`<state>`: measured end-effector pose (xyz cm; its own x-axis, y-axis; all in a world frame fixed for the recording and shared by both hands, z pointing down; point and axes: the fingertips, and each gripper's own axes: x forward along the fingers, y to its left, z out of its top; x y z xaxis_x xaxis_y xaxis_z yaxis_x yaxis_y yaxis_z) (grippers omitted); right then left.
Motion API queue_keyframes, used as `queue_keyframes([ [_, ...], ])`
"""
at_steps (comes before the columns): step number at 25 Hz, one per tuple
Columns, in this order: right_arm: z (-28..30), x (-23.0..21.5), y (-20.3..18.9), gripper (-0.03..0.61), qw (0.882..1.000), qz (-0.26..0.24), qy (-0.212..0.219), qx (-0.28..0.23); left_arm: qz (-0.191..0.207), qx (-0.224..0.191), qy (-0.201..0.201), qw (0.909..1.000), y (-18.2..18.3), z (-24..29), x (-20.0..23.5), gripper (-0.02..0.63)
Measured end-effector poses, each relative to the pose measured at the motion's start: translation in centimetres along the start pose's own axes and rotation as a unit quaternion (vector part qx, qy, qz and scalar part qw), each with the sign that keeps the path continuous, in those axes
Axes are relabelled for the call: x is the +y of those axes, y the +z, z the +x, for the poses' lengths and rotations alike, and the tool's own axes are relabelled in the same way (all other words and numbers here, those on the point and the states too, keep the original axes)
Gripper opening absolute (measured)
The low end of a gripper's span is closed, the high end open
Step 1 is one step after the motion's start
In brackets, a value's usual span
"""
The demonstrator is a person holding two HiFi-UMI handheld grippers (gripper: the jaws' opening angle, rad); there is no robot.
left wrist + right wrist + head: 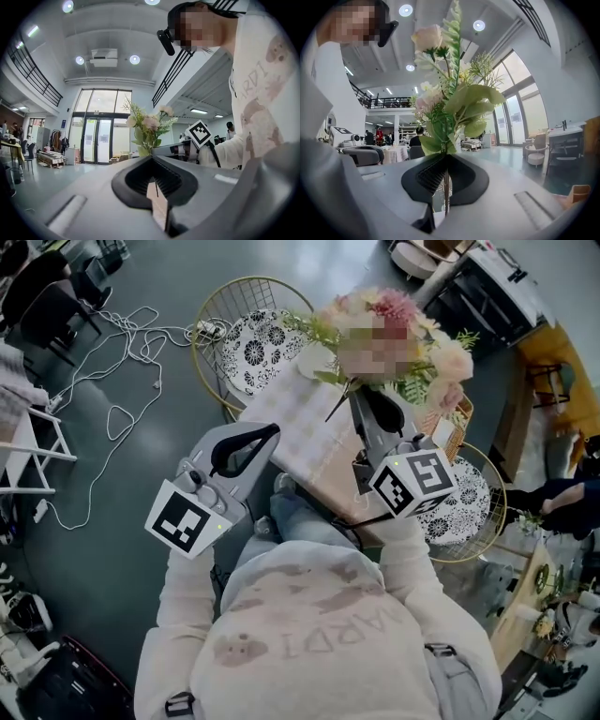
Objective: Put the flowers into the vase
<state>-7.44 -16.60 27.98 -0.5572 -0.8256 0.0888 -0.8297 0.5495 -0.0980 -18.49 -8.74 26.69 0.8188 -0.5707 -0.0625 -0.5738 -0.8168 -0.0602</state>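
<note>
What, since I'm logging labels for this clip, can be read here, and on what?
"ARDI", upside down, an unclear letter before it: on the person's sweatshirt.
The cube on the left gripper and the cube on the right gripper: square patterns only, no letters.
Nothing else readable.

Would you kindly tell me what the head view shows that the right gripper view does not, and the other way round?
Only the head view shows the marker cube on the right gripper and the loose cables on the floor. Only the right gripper view shows the stem pinched between the closed jaws, along with the ceiling lights and tall windows. Both show the flowers held by that gripper.
</note>
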Motion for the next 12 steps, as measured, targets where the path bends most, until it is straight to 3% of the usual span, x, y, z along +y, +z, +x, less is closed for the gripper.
queue_keyframes([
  [12, 8.8, -6.7, 1.4, 0.037, 1.000, -0.008, -0.002, -0.018, -0.017, 0.005, -0.012, 0.9998, -0.3, 6.9, 6.5, 0.001],
])
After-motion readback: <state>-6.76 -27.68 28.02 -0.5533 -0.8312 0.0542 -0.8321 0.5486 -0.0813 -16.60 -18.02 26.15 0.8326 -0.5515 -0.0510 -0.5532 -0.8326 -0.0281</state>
